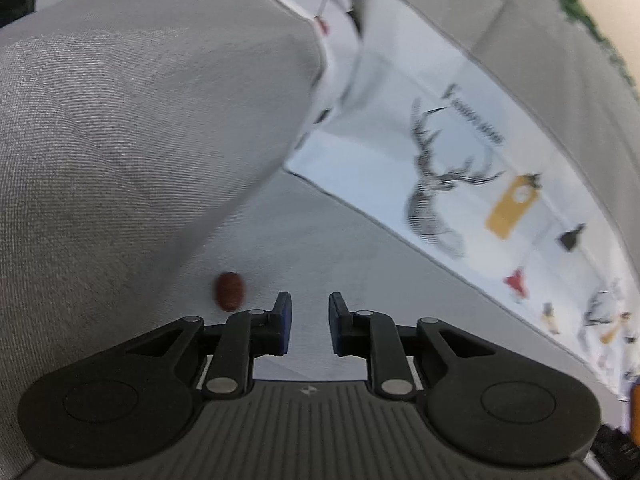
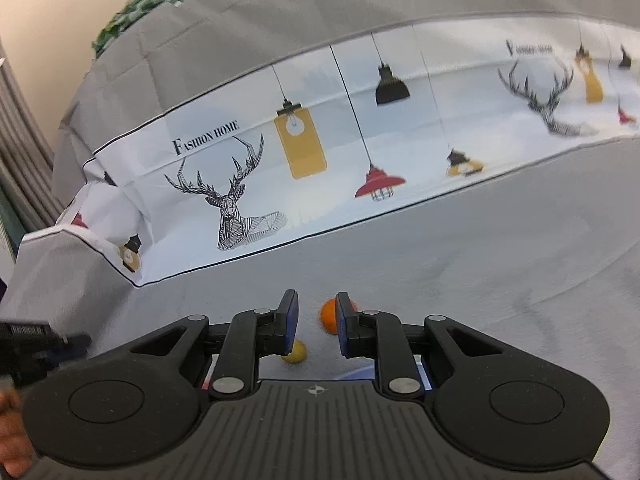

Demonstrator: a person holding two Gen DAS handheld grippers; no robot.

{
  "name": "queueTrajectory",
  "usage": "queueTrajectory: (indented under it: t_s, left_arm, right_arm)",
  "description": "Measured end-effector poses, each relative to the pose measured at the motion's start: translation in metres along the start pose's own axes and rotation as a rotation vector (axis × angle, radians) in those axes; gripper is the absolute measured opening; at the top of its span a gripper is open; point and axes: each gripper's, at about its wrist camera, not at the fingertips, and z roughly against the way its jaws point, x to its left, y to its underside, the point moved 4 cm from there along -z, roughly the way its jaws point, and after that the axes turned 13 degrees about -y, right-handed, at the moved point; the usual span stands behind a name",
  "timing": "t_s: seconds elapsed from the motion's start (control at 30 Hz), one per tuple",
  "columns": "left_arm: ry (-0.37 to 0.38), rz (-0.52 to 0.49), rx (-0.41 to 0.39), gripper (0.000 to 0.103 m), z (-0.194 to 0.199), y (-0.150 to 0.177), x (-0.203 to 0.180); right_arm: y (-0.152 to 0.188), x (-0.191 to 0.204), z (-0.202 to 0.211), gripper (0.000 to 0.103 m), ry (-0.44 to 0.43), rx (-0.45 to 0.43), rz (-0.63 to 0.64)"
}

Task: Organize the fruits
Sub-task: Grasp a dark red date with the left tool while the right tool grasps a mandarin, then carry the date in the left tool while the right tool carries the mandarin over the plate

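Observation:
In the left wrist view a small dark red fruit (image 1: 229, 291) lies on the grey cloth (image 1: 340, 240), just left of and beyond my left gripper (image 1: 310, 322), which is open and empty. In the right wrist view an orange fruit (image 2: 329, 315) lies on the cloth partly behind the right fingertip, and a small yellow fruit (image 2: 295, 352) lies below the left finger. My right gripper (image 2: 316, 322) is open and empty above them.
A white printed band with deer and lamps (image 2: 304, 140) runs across the grey cloth. A big grey cushion or fabric fold (image 1: 140, 140) fills the left of the left wrist view. The other gripper (image 2: 36, 344) shows at the left edge.

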Motion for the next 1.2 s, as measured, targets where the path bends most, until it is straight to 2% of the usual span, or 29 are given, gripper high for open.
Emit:
queueTrajectory:
  t_s: [0.03,0.1,0.2,0.27,0.33,0.47,0.53,0.57,0.63,0.67,0.7,0.73,0.87,1.0,1.13,1.2]
  left_arm:
    - [-0.024,-0.003,-0.004,0.027,-0.003,-0.001,0.001]
    - [-0.081,-0.013,-0.012,0.04,-0.008,-0.003,0.003]
    - [-0.179,-0.07,-0.002,0.042,-0.02,0.001,0.0]
    - [-0.235,-0.104,0.006,0.047,-0.027,0.004,-0.002]
    - [-0.282,-0.142,0.0,0.047,-0.035,0.006,-0.004]
    - [-0.318,-0.182,-0.002,0.047,-0.048,0.005,-0.005]
    - [-0.324,-0.188,0.012,0.046,-0.056,0.005,-0.005]
    - [-0.327,-0.184,0.019,0.046,-0.059,0.005,-0.005]
    - [-0.333,-0.186,0.028,0.038,-0.064,0.006,-0.004]
    - [-0.339,-0.19,0.033,0.028,-0.065,0.006,-0.003]
    - [-0.345,-0.195,0.037,0.023,-0.068,0.005,-0.004]
    - [-0.348,-0.197,0.036,0.023,-0.07,0.005,-0.006]
    - [-0.335,-0.213,0.015,0.022,-0.065,0.003,-0.012]
    - [-0.265,-0.216,0.021,0.022,-0.054,0.006,-0.021]
    - [-0.161,-0.253,0.044,0.022,-0.044,0.014,-0.035]
    - [-0.122,-0.292,0.089,0.022,-0.047,0.022,-0.043]
  right_arm:
    - [-0.002,-0.003,-0.006,0.027,0.0,0.005,-0.019]
    - [-0.005,-0.009,-0.019,0.034,-0.001,0.021,-0.062]
    - [-0.008,-0.021,-0.039,0.041,0.008,0.047,-0.117]
    - [-0.008,-0.031,-0.053,0.051,0.025,0.066,-0.142]
    - [-0.008,-0.038,-0.068,0.055,0.039,0.087,-0.15]
    - [0.0,-0.042,-0.097,0.063,0.062,0.149,-0.12]
    - [0.003,-0.044,-0.11,0.063,0.079,0.18,-0.095]
    - [0.004,-0.044,-0.116,0.063,0.086,0.195,-0.083]
    - [0.006,-0.046,-0.125,0.063,0.108,0.216,-0.065]
    - [0.007,-0.047,-0.13,0.063,0.12,0.227,-0.061]
    - [0.007,-0.048,-0.132,0.062,0.123,0.233,-0.061]
    - [0.007,-0.048,-0.133,0.061,0.119,0.234,-0.062]
    - [0.009,-0.045,-0.137,0.039,0.124,0.25,-0.008]
    - [0.006,-0.045,-0.131,0.037,0.124,0.234,-0.017]
    - [0.002,-0.031,-0.121,0.037,0.067,0.22,0.012]
    - [0.006,-0.024,-0.123,0.037,0.037,0.247,0.039]
